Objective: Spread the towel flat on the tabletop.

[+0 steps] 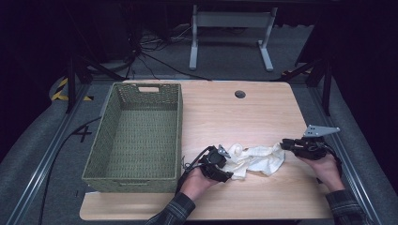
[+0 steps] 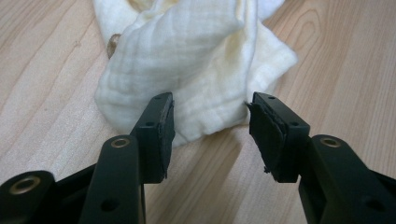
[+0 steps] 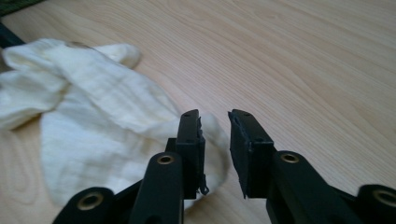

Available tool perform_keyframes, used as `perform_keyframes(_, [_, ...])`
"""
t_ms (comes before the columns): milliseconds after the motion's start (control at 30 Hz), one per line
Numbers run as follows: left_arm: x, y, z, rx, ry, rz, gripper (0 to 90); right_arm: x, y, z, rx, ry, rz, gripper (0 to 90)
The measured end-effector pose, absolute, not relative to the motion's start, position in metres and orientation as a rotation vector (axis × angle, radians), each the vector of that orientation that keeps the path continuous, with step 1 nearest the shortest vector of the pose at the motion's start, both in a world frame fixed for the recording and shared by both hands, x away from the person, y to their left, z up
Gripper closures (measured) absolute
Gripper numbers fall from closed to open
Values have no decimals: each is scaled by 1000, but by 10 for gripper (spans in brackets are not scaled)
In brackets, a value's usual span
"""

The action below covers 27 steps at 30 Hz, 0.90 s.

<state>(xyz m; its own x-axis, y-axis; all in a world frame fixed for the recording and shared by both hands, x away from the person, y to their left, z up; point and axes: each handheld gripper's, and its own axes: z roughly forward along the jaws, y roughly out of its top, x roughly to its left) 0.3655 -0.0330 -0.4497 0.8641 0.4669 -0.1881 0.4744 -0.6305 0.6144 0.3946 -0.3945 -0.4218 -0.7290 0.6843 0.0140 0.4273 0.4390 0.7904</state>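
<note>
A crumpled white cloth lay on the wooden table, right of the green basket. The left gripper sat at the cloth's near edge, its jaws spread with nothing pinched. The right gripper sat at the cloth's other end, jaws slightly apart, a narrow bare gap between them.
</note>
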Motion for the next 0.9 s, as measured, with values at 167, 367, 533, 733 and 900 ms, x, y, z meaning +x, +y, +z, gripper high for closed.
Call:
perform_keyframes(167, [358, -36, -439, 2318, 646, 18, 503, 375, -384, -420, 883, 2452, 1219, 690])
perform_keyframes(367, [353, -49, -441, 2359, 606, 66, 527, 358, -358, -432, 793, 2576, 1190, 648])
perform_keyframes(533, [356, -54, -448, 2402, 615, 96, 636, 354, -341, -443, 745, 2657, 1161, 596])
perform_keyframes(733, [360, -51, -444, 2403, 617, 75, 850, 357, -331, -450, 709, 2694, 1076, 804])
perform_keyframes(900, [358, -45, -429, 2337, 618, 84, 863, 358, -337, -445, 711, 2670, 1080, 877])
